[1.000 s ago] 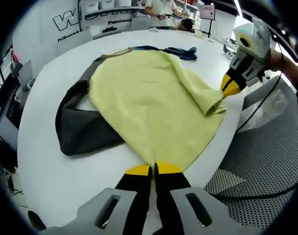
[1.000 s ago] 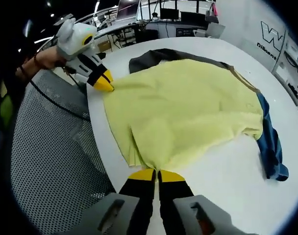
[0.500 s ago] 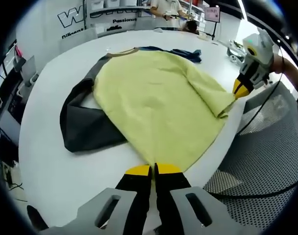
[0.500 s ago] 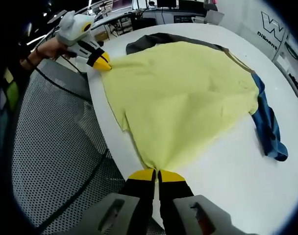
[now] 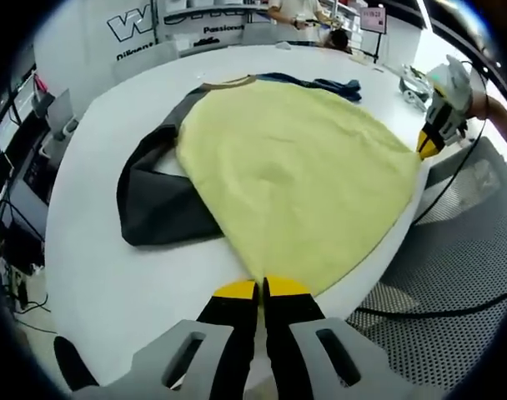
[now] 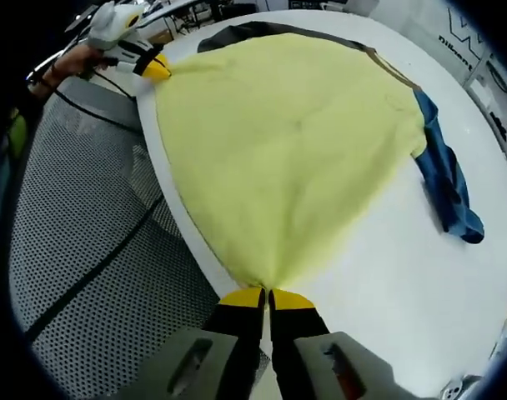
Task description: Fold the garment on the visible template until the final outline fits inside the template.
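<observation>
A garment lies on the white table (image 5: 112, 275): a yellow body (image 5: 303, 175), a dark grey sleeve (image 5: 162, 208) on one side and a blue sleeve (image 6: 445, 183) on the other. My left gripper (image 5: 263, 287) is shut on one hem corner of the yellow body, at the table's near edge. My right gripper (image 6: 268, 297) is shut on the other hem corner. The hem is stretched taut between them along the table edge. The right gripper (image 5: 427, 148) shows at the right in the left gripper view; the left gripper (image 6: 153, 68) shows at the top left in the right gripper view.
A perforated grey mesh surface (image 6: 87, 250) lies below the table edge, with a black cable (image 5: 454, 308) across it. White desks, chairs and a person (image 5: 291, 10) stand beyond the table. A wall with lettering (image 5: 141, 21) is behind.
Both grippers have drawn apart, pulling the yellow hem flat; the fold and wrinkles near the right gripper are gone and the fabric lies smoother.
</observation>
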Motion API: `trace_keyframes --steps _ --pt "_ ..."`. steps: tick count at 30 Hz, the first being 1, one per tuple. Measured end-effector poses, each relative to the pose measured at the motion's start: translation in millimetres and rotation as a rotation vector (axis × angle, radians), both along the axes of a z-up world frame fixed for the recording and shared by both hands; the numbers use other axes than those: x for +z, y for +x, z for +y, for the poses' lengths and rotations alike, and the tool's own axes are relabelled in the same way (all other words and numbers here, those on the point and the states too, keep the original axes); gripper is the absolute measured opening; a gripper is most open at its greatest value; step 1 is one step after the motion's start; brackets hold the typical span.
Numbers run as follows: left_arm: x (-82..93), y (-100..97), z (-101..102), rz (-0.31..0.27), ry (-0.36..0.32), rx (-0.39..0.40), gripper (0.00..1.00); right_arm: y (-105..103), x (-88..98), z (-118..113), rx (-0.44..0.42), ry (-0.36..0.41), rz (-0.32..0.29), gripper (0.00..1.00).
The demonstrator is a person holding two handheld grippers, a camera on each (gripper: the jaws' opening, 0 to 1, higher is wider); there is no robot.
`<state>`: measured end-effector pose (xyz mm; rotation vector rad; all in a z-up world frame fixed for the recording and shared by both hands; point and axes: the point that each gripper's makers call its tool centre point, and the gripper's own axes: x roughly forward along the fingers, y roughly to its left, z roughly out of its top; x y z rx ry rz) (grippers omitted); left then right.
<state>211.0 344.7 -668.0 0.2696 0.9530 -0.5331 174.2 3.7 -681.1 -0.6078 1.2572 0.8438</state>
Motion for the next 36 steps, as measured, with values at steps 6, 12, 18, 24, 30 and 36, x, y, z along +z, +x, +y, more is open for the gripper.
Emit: trace_keyframes --steps 6,12,18,24,30,36 --pt "0.7 -3.0 1.2 0.005 0.002 0.013 0.00 -2.9 -1.4 0.4 -0.006 -0.009 0.014 0.00" --pt "-3.8 -8.1 2.8 0.016 0.026 0.003 0.00 -3.8 -3.5 -1.5 -0.028 -0.007 0.029 0.00" --pt "-6.9 -12.3 7.4 0.032 0.044 0.016 0.00 -7.0 -3.8 2.6 -0.030 0.009 0.039 0.00" --pt "-7.6 -16.4 7.5 0.049 0.039 0.025 0.00 -7.8 -4.5 0.9 -0.029 -0.021 0.039 0.00" --pt "-7.8 -21.8 5.6 0.070 0.038 0.018 0.00 -8.1 -5.0 -3.9 -0.027 -0.073 0.041 0.00" --pt "-7.7 -22.9 2.5 0.043 0.106 -0.075 0.00 -8.2 -5.4 -4.6 -0.048 -0.074 0.031 0.00"
